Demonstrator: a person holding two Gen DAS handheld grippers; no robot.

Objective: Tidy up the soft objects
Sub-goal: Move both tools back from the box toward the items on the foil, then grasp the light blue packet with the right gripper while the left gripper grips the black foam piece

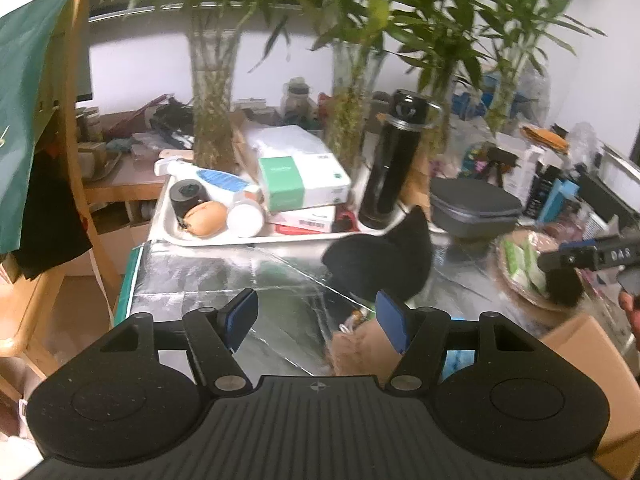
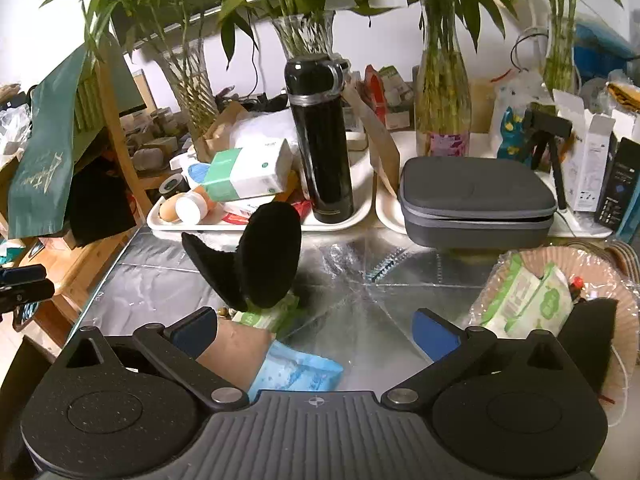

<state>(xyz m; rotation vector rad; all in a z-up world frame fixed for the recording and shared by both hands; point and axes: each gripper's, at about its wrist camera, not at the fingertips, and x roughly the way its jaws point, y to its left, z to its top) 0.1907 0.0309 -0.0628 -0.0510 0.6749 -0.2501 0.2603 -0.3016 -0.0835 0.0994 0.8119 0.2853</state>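
Honestly the biggest risk I see is the fuzzy black two-lobed plush thing [image 2: 256, 256], maybe earmuffs. It's propped upright on a green-and-white wipes packet [image 2: 276, 314] in the middle of the silver foil-covered table [image 2: 372, 292]. A clumsy nudge could tip it back toward 12 o'clock into the tall black insulated bottle [image 2: 320, 140], which looks top-heavy enough to topple. The foil also looks slippery, so the light blue plastic packet [image 2: 296, 372] near the front could skate away instead of getting pinched.

Grippers: the left gripper [image 1: 316, 322] has its blue pads standing moderately apart with nothing between them. The right gripper [image 2: 316, 334] is spread wide, also empty.

Containers: the white tray [image 2: 260, 226] at 11 o'clock holds the bottle, a green-and-white carton [image 2: 252, 170], a white-capped jar and other clutter. The round woven basket [image 2: 612, 280] at 3 o'clock already has green wipes packs [image 2: 528, 300] and something black in it, so I'd guess that's where the soft stuff goes. The grey zip case [image 2: 476, 204] at 1 o'clock is closed.
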